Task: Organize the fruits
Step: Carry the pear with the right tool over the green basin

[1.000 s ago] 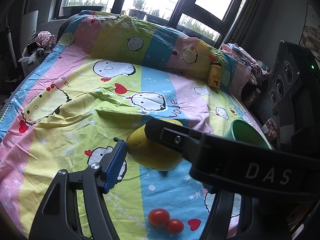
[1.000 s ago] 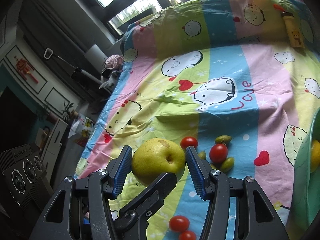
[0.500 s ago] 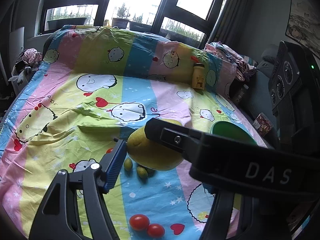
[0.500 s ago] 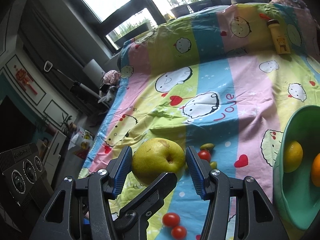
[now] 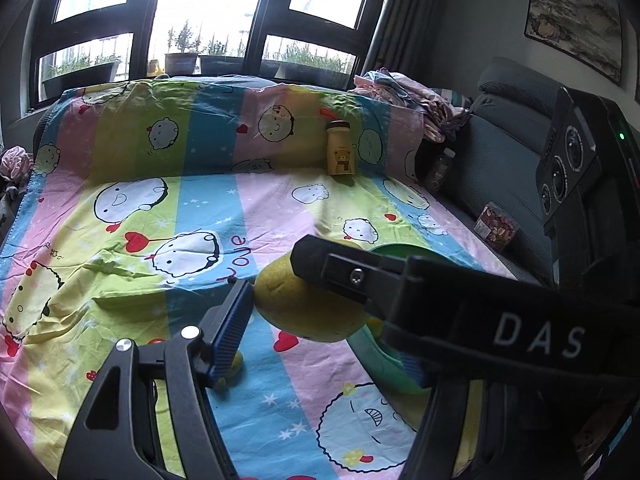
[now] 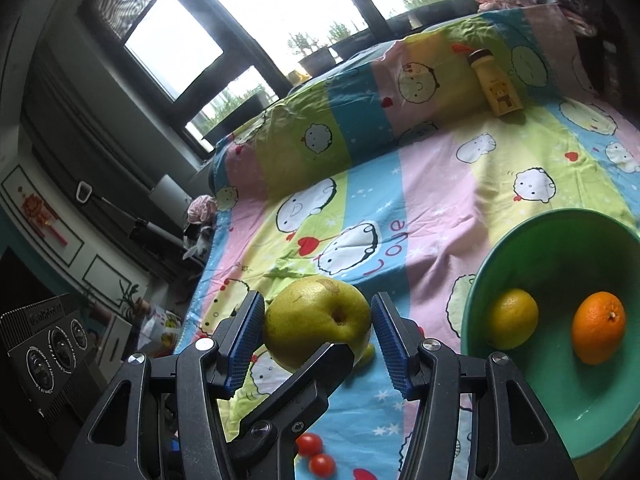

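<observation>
A yellow-green pear [image 6: 312, 312] hangs above the striped cartoon bedsheet. My right gripper [image 6: 318, 322] is shut on it, a blue pad pressing each side. My left gripper [image 5: 306, 314] is shut on the same pear [image 5: 288, 300]. Its left pad [image 5: 232, 328] touches the fruit; its other finger is hidden behind the right gripper's black finger [image 5: 340, 272]. One left finger [image 6: 304, 380] crosses under the pear in the right wrist view. To the right lies a green bowl [image 6: 480, 280] holding a yellowish citrus [image 6: 512, 318] and an orange [image 6: 598, 330].
Two cherry tomatoes [image 6: 314, 454] lie on the sheet below the pear, and a small green fruit [image 5: 234, 364] lies under my left finger. A yellow bear-print bottle [image 5: 340, 154] stands against the raised far end of the sheet. Grey cushions and clothes are at the right.
Both grippers have carried the pear to the right and a little upward. The green bowl has come much further into the right wrist view. The tomatoes have left the left wrist view.
</observation>
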A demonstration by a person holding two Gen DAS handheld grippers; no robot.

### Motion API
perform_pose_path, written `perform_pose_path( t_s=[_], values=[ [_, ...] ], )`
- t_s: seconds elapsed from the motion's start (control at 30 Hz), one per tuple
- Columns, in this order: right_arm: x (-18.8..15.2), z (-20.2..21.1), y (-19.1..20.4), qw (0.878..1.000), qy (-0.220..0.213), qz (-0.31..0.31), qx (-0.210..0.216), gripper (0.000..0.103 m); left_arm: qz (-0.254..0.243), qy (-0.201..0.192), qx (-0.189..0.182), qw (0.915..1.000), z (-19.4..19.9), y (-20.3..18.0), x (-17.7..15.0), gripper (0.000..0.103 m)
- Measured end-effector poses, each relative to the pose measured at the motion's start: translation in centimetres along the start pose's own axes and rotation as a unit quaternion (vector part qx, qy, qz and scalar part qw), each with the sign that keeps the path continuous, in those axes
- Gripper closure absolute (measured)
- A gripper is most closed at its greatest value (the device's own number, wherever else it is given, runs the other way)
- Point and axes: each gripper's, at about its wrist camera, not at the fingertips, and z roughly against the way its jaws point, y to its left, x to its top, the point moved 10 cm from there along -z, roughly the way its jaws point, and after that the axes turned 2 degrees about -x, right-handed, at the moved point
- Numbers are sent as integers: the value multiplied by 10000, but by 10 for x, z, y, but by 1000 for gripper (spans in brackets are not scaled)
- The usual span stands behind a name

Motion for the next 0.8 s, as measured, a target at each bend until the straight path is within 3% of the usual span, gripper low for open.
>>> perform_pose_path(
  t_s=[0.8],
  values=[
    [11,27,-109,9895,-170,-1220,-763,45,-346,714,-912,9927,-77,-75,-10,37]
  ],
)
